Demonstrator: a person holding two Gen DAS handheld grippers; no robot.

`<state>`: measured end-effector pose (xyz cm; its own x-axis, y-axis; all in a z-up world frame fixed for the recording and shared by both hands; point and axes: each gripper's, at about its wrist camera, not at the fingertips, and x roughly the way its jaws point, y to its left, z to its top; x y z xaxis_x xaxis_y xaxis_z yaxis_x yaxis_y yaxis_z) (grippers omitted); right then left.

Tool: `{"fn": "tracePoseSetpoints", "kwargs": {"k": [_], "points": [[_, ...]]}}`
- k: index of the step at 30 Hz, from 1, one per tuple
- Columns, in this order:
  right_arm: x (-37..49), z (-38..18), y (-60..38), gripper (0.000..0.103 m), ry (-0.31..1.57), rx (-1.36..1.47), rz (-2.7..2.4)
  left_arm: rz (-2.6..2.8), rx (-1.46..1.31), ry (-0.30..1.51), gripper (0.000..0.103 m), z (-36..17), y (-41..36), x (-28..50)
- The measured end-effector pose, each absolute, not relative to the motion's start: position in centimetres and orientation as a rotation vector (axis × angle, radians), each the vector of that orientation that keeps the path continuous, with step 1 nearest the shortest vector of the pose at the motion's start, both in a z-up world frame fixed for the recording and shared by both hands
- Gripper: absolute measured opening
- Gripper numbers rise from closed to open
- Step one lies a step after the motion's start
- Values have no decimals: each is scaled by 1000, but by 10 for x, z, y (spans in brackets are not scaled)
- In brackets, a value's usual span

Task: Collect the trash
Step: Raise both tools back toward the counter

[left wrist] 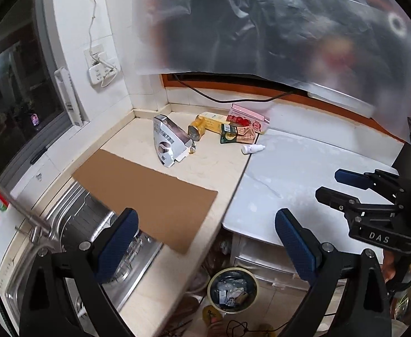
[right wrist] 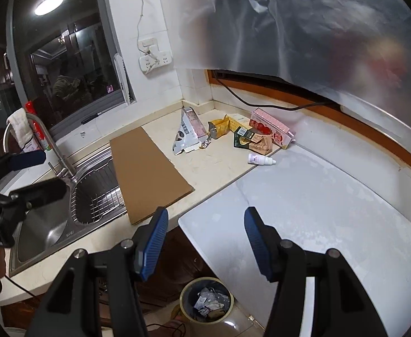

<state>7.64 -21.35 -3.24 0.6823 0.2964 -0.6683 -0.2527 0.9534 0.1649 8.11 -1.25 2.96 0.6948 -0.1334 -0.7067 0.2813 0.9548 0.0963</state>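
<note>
Trash lies in the counter's far corner: a grey-white carton (left wrist: 168,140) (right wrist: 188,132), a yellow carton (left wrist: 208,126) (right wrist: 222,127), a green and tan packet (left wrist: 237,134) (right wrist: 251,140), a pink box (left wrist: 248,119) (right wrist: 272,127) and a small white bottle (left wrist: 252,148) (right wrist: 260,159). A bin (left wrist: 232,289) (right wrist: 206,300) with trash stands on the floor below. My left gripper (left wrist: 205,241) is open and empty over the counter edge. My right gripper (right wrist: 204,241) is open and empty, also seen in the left wrist view (left wrist: 328,185).
A brown cardboard sheet (left wrist: 149,193) (right wrist: 146,174) lies partly over the steel sink (left wrist: 93,241) (right wrist: 65,213) with its tap (right wrist: 48,140). A white surface (left wrist: 303,185) (right wrist: 317,210) adjoins the counter. A plastic sheet (left wrist: 289,22) (right wrist: 317,28) hangs above. A black cable (left wrist: 233,99) runs along the back.
</note>
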Motion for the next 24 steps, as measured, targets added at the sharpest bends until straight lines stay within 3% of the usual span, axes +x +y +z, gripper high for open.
{"fn": "tracePoseSetpoints", "kwargs": {"k": [13, 18, 24], "points": [[236, -23, -185, 57, 826, 103, 348, -305, 242, 829, 97, 18, 37, 250], [312, -35, -148, 57, 873, 108, 400, -297, 195, 852, 91, 2, 57, 315], [398, -66, -101, 57, 941, 79, 455, -275, 142, 900, 75, -27, 73, 387]]}}
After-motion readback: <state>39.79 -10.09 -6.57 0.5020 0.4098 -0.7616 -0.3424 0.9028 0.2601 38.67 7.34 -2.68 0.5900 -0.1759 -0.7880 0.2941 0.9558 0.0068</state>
